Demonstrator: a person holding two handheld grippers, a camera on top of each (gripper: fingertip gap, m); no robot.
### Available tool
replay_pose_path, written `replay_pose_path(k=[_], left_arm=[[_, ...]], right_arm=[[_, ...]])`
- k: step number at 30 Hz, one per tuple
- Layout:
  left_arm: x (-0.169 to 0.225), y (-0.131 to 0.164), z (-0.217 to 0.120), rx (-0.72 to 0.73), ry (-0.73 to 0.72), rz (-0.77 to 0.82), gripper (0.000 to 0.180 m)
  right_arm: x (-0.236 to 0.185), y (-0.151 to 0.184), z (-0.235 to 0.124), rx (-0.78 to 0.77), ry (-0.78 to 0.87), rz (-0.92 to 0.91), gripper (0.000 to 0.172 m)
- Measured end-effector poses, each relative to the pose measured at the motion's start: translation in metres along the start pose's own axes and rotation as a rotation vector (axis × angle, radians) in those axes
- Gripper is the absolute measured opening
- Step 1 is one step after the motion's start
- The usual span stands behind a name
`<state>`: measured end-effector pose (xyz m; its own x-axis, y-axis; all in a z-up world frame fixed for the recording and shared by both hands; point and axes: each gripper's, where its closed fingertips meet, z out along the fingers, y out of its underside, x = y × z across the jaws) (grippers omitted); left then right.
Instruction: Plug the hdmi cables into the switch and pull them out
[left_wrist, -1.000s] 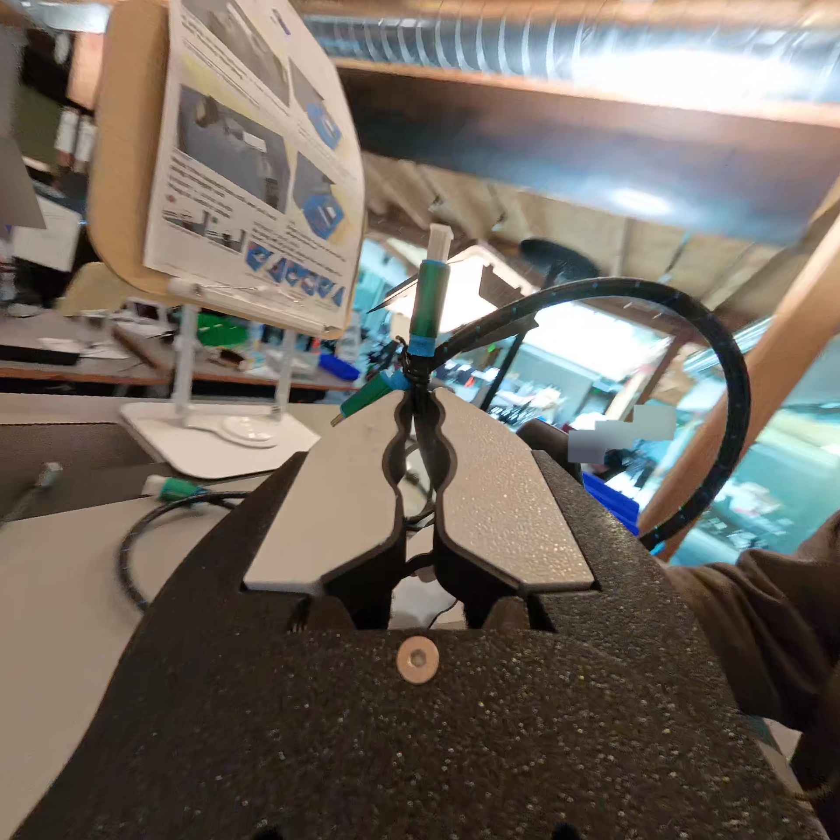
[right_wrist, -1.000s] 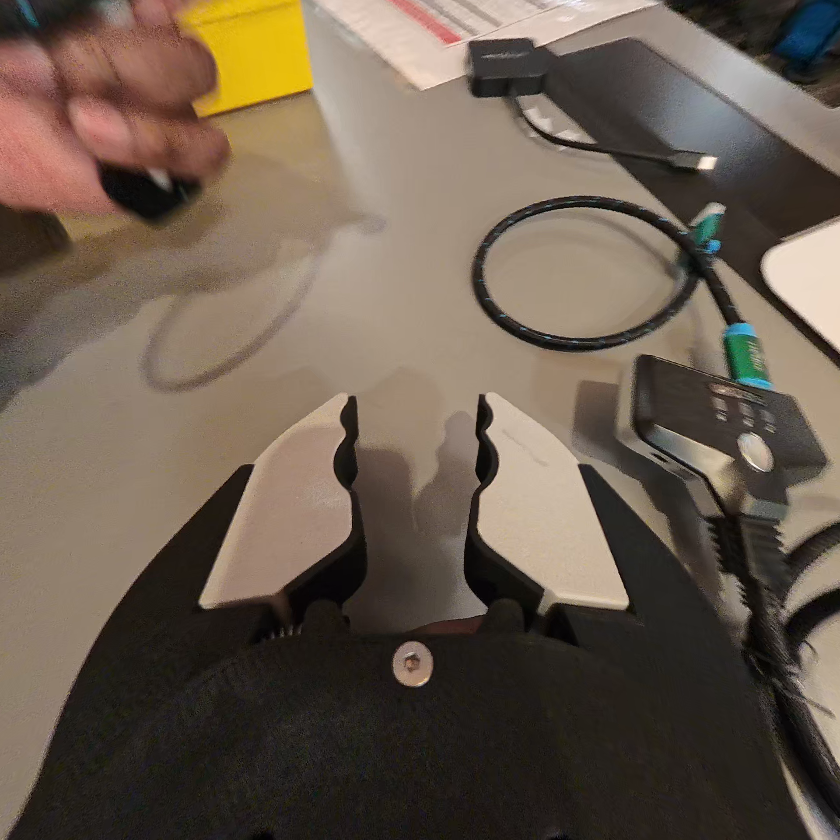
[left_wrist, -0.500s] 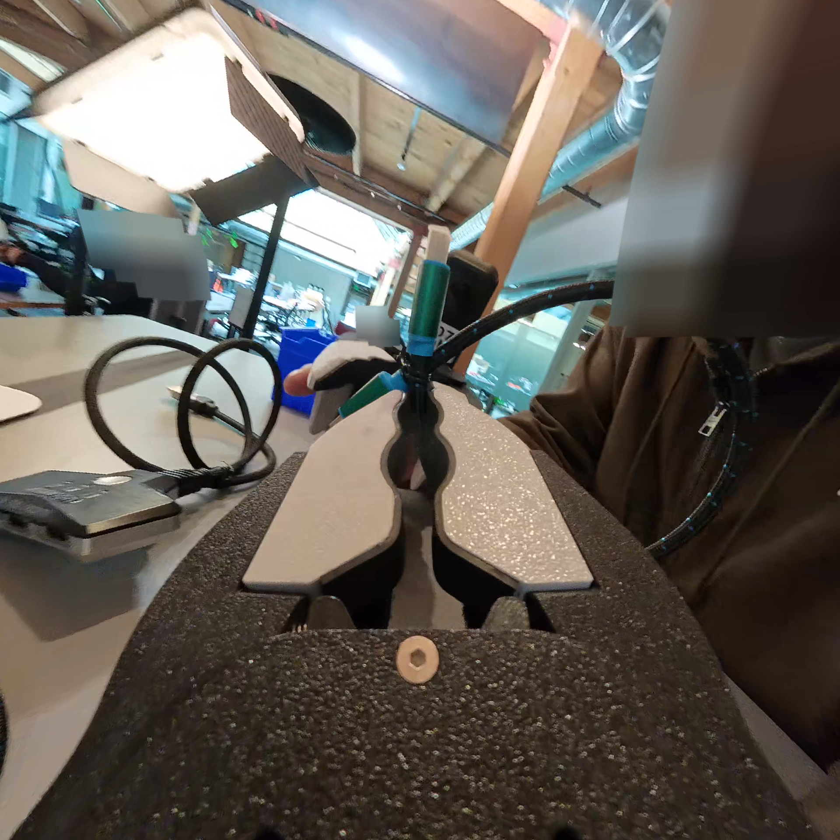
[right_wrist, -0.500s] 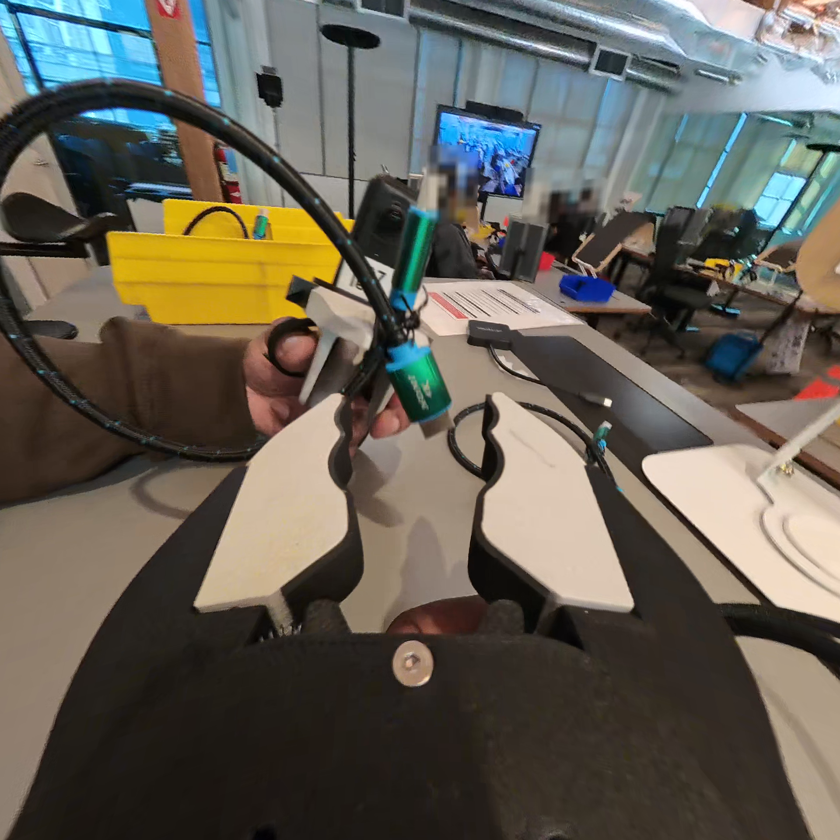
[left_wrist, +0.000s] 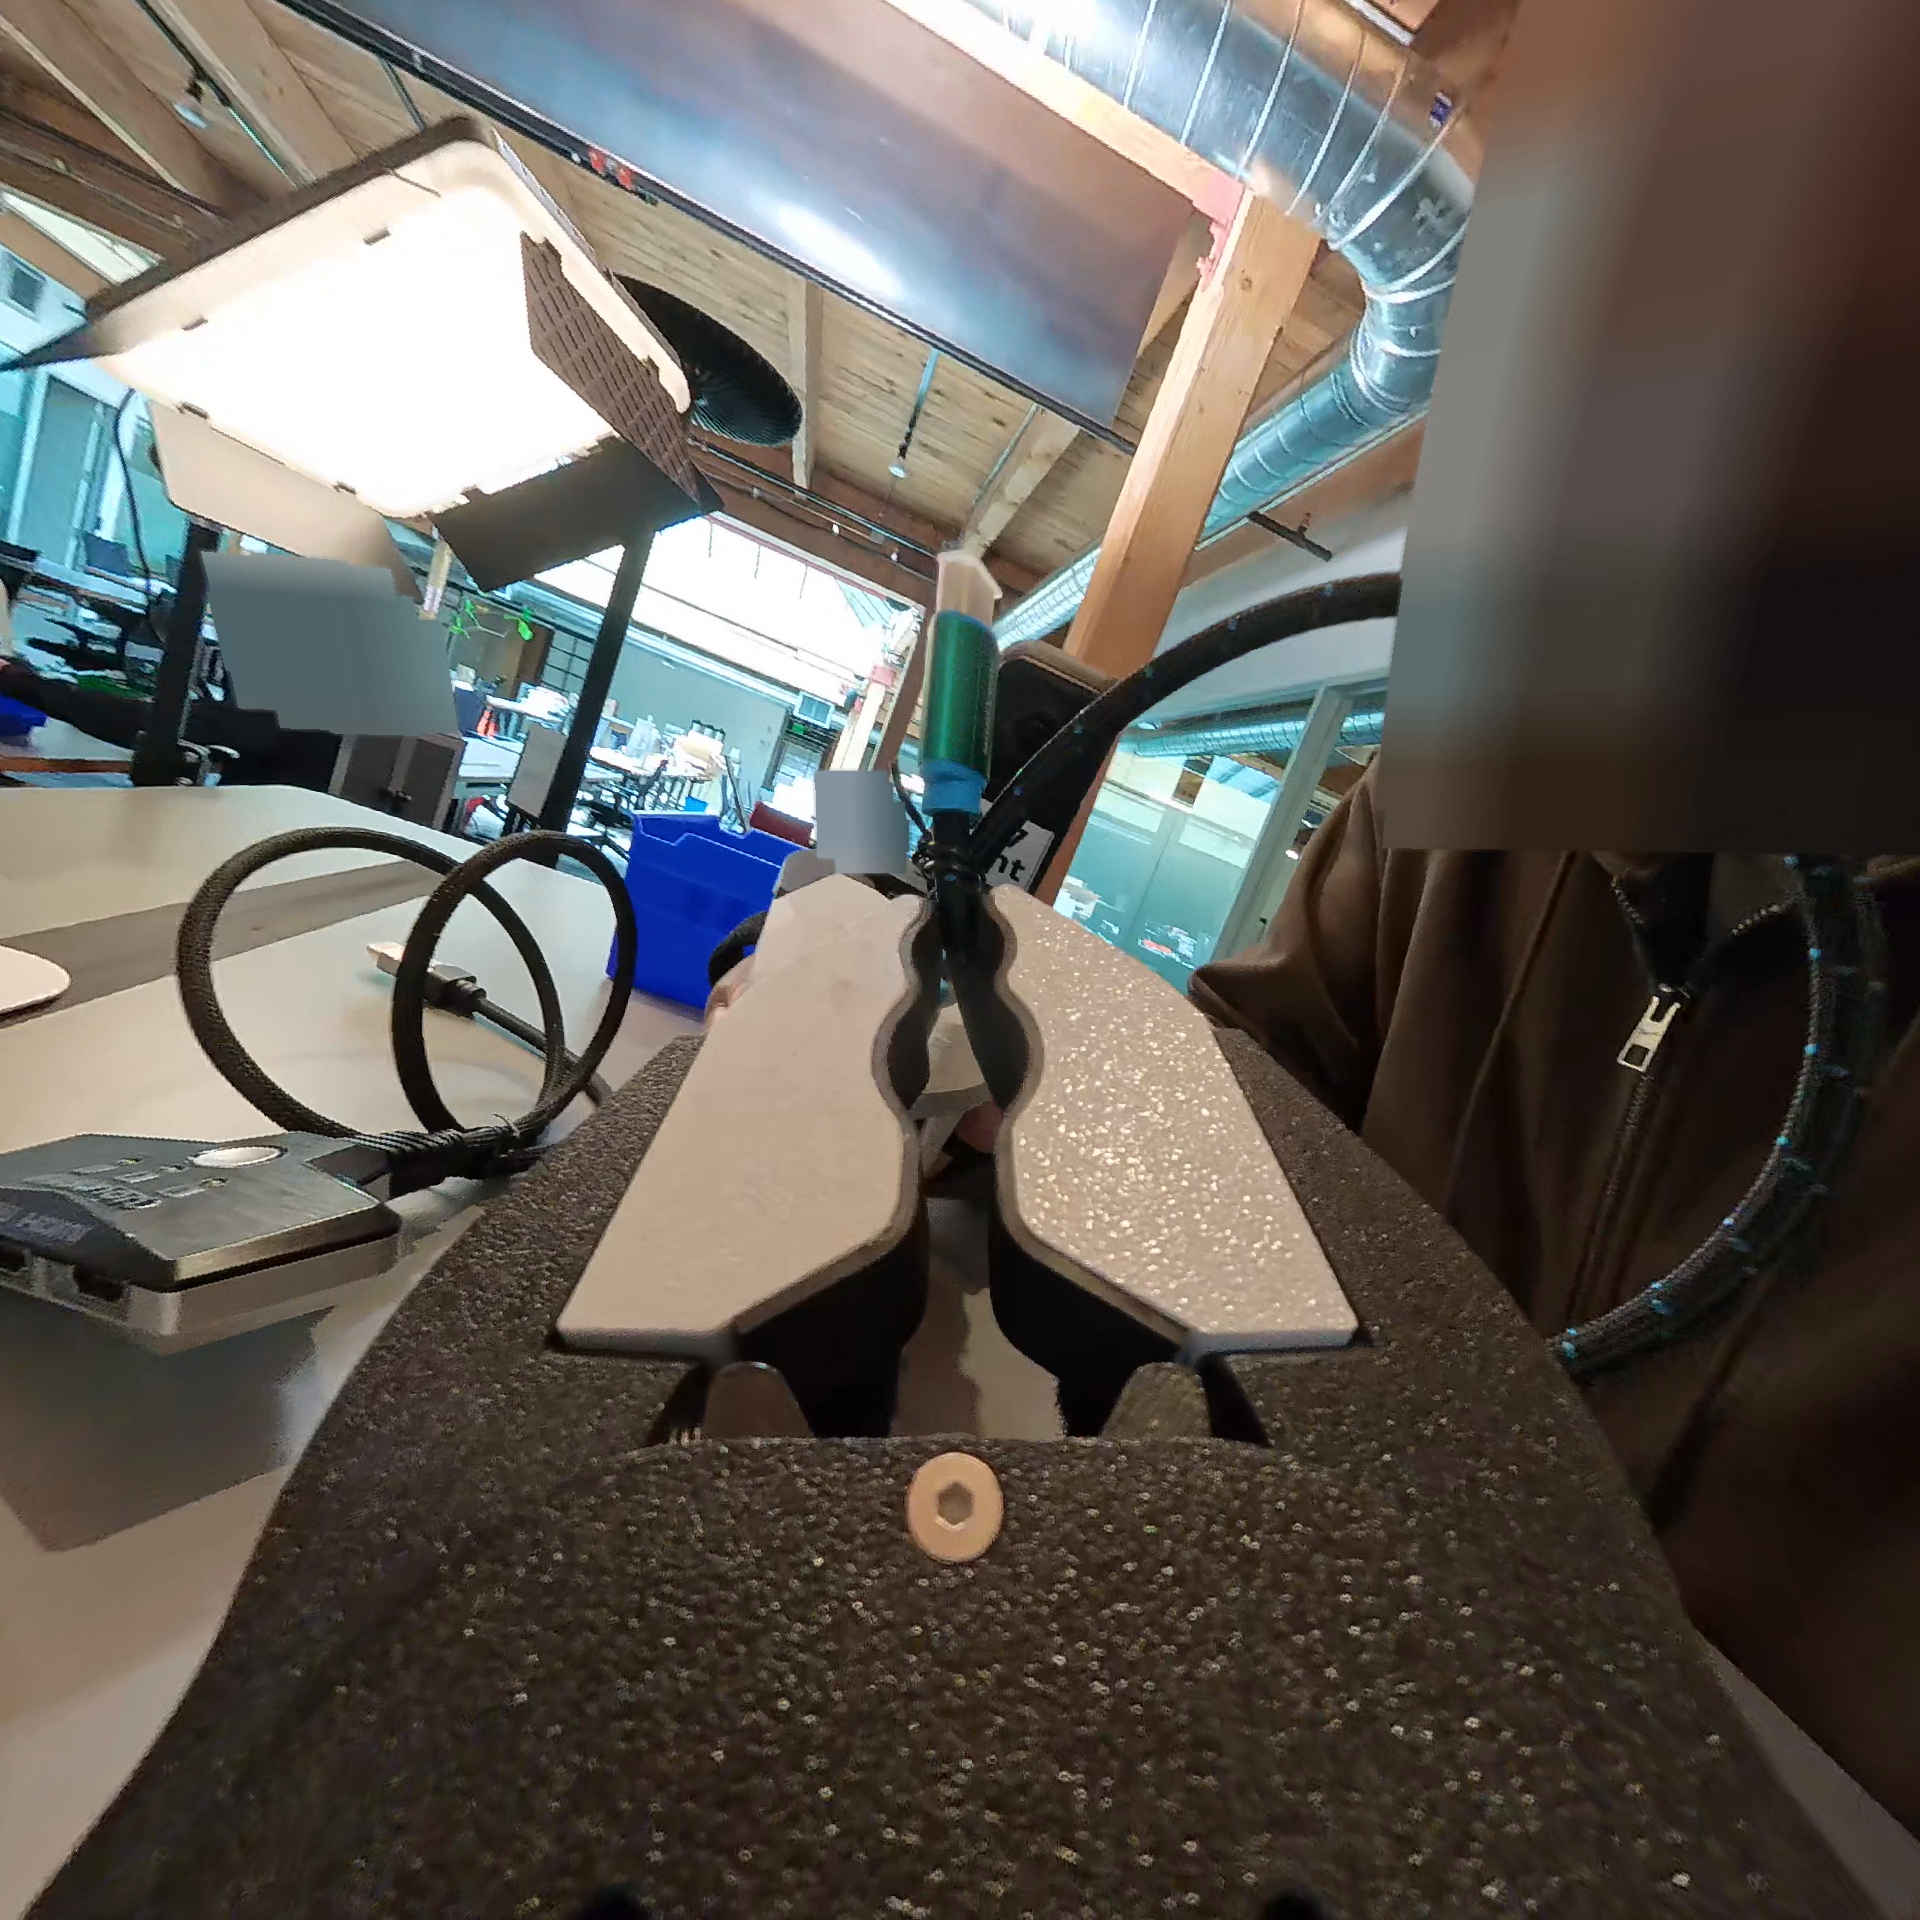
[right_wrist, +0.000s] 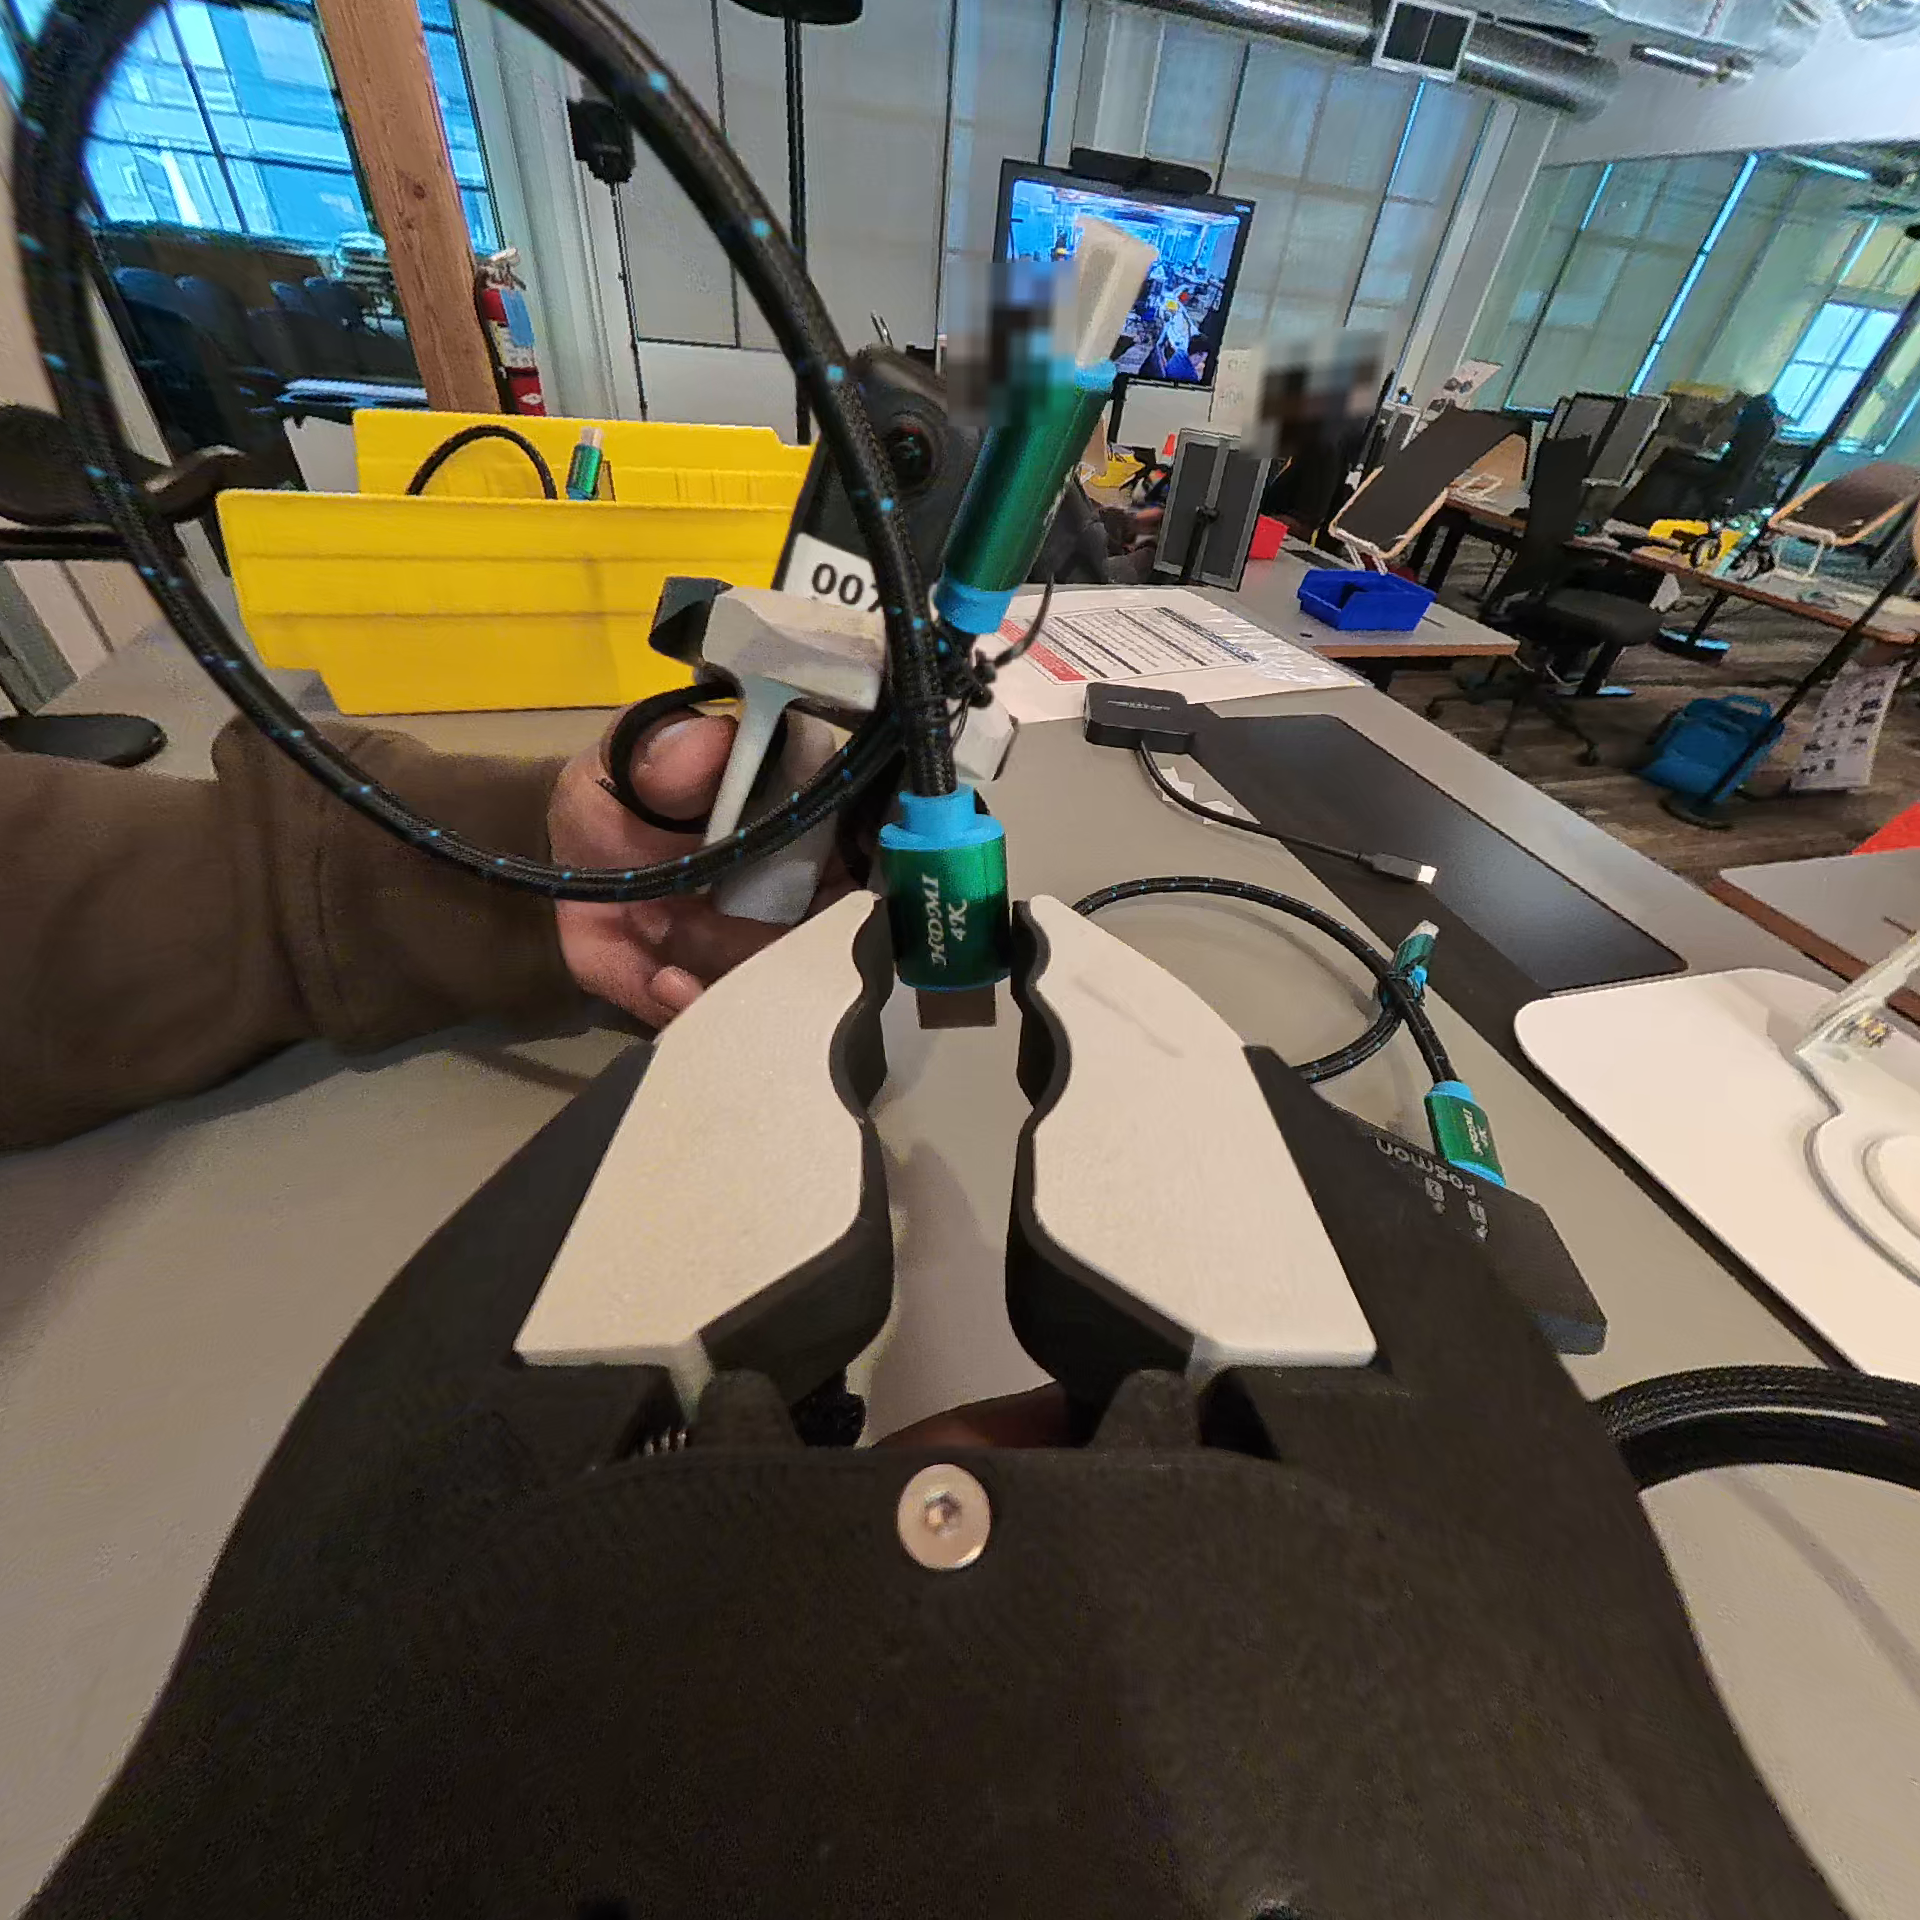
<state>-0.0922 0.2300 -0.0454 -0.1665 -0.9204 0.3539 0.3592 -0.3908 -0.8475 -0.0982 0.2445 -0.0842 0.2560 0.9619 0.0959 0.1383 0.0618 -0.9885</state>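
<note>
My left gripper (left_wrist: 958, 916) is shut on a black braided cable (left_wrist: 966, 966) where it is tied in a bundle. One green plug (left_wrist: 961, 696) with a pale cap stands up above the fingertips, and the cable loops off to the right. In the right wrist view the left gripper (right_wrist: 800, 665) holds this bundle in the air above the grey table (right_wrist: 260, 1247). The cable's other green plug (right_wrist: 940, 904) hangs down from it. My right gripper (right_wrist: 948, 920) is shut on that lower plug, with both pads against its sides.
A black switch box (left_wrist: 177, 1216) with thick cable loops (left_wrist: 416, 987) lies at left. A second braided cable (right_wrist: 1299, 935), a black mat (right_wrist: 1403, 831), a white lamp base (right_wrist: 1714, 1122) and a yellow bin (right_wrist: 499, 582) are on the table. A person's brown sleeve (right_wrist: 208, 914) is close. My left and right fingertips are right by each other.
The right gripper rose from over the table to the held cable and closed its open jaws on the lower green plug. The left gripper turned, still gripping the cable.
</note>
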Motion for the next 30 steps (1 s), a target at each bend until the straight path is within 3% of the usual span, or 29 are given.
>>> replay_pose_path(k=[13, 17, 21, 25, 30], left_arm=[[-0.011, -0.019, -0.009, 0.171, -0.110, 0.046, 0.005], [-0.013, -0.039, -0.029, 0.312, -0.149, 0.049, 0.005], [-0.016, -0.035, -0.029, 0.241, -0.202, 0.085, 0.006], [-0.026, -0.032, -0.025, 0.242, -0.217, -0.009, 0.006], [-0.042, -0.034, -0.035, 0.259, -0.331, -0.068, 0.022]], right_arm=[[0.004, 0.005, -0.001, 0.001, 0.000, 0.102, 0.021], [0.008, 0.020, -0.002, -0.073, 0.032, 0.081, 0.021], [0.011, 0.027, -0.001, -0.113, 0.046, 0.100, 0.021], [0.019, 0.022, -0.003, -0.072, 0.069, 0.166, 0.021], [0.034, 0.006, -0.013, 0.019, 0.127, 0.239, 0.021]])
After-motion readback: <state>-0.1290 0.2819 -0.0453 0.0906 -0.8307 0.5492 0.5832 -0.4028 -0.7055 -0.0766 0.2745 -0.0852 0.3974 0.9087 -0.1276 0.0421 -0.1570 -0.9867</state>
